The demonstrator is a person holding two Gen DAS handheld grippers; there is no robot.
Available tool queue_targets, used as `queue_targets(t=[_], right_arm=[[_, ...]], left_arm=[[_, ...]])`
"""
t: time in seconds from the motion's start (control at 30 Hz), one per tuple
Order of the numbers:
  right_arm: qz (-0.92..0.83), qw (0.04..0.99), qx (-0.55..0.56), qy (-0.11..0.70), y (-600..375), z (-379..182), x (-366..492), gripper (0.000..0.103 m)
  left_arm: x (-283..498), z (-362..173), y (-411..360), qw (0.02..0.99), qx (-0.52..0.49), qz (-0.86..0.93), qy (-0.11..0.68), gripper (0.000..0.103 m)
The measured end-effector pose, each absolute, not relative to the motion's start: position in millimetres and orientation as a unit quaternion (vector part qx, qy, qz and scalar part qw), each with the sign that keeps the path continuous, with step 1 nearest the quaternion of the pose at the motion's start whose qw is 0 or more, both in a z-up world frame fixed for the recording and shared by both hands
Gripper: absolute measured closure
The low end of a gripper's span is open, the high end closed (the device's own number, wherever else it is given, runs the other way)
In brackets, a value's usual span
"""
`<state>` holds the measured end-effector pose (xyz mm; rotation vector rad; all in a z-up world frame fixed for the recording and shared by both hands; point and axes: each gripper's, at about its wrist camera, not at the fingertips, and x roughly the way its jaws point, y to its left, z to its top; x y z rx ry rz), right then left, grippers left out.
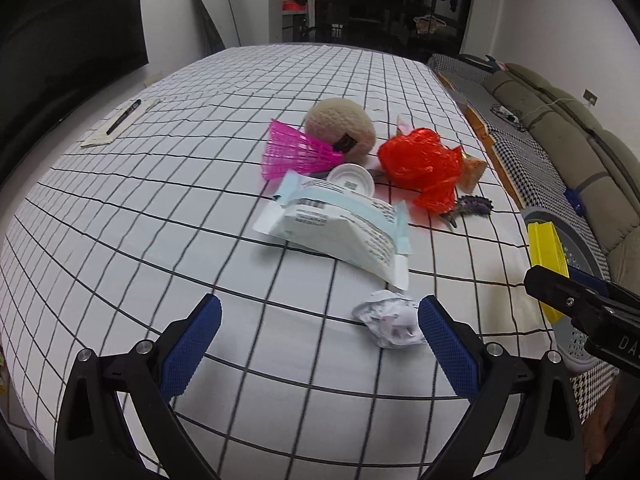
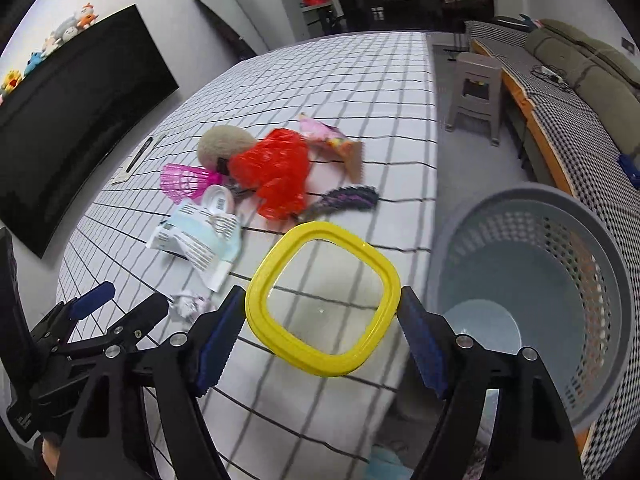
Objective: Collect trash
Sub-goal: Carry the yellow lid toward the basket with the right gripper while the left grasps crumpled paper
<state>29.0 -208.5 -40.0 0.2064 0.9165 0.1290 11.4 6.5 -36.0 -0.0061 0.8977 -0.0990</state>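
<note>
My right gripper (image 2: 321, 294) is shut on a square lid with a yellow rim and a clear middle (image 2: 280, 344), held over the table's right edge beside a grey perforated basket (image 2: 532, 208) on the floor. My left gripper (image 1: 320, 304) stands open low over the checked tablecloth (image 1: 120, 240). A crumpled white paper ball (image 1: 386, 322) lies just inside its right finger (image 1: 444, 340). Further on lie a wet-wipes packet (image 1: 340, 228), a white round cap (image 1: 352, 178), a red plastic bag (image 1: 420, 160), pink mesh (image 1: 292, 152), a beige plush ball (image 1: 340, 124) and a purple piece (image 1: 476, 205).
A pen on a paper strip (image 1: 120, 120) lies at the table's far left. A snack wrapper (image 2: 336, 144) lies behind the red bag. A grey stool (image 2: 476, 92) stands beyond the basket, and a sofa with green cushions (image 2: 580, 64) runs along the right. A dark screen (image 2: 72, 140) hangs on the left.
</note>
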Motion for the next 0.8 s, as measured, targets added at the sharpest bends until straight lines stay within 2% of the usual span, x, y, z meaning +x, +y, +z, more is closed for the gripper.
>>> queue_targets(t=[0.33,0.4,0.43,0.47,0.53,0.6,0.7,0.8], right_arm=[[0.033,0.886,0.137,0.442,-247.0,-49.4,1.9,0.029],[0.030,0.886,0.141,0.441,-250.9,-49.5,-1.4,0.029],[0.027,0.886,0.143,0.441,-253.4,-50.1,-4.2,0.029],[0.026,0.886,0.144,0.440,-255.0,-50.4,-5.5,0.029],[0.023,0.885,0.147,0.441,-257.8,-50.7,-6.4,0.029],[0.023,0.885,0.148,0.441,-258.9,-51.2,-7.3,0.029],[0.024,0.885,0.150,0.441,-259.2,-50.9,-6.7,0.029],[0.026,0.886,0.149,0.439,-259.1,-49.7,-8.0,0.029]], left_arm=[[23.8,-57.2,-23.0,0.888,0.021,-0.044,0.457,0.006],[25.8,-61.1,-25.9,0.884,0.020,-0.046,0.465,0.010],[26.5,-62.8,-26.8,0.882,0.022,-0.045,0.468,0.013],[27.0,-64.3,-28.0,0.881,0.024,-0.044,0.471,0.020],[25.9,-63.7,-29.5,0.882,0.028,-0.046,0.468,0.025],[25.4,-61.6,-29.4,0.883,0.026,-0.054,0.466,0.041],[22.5,-59.7,-30.4,0.884,0.026,-0.060,0.463,0.059],[16.9,-56.5,-28.9,0.884,0.017,-0.072,0.461,0.062]])
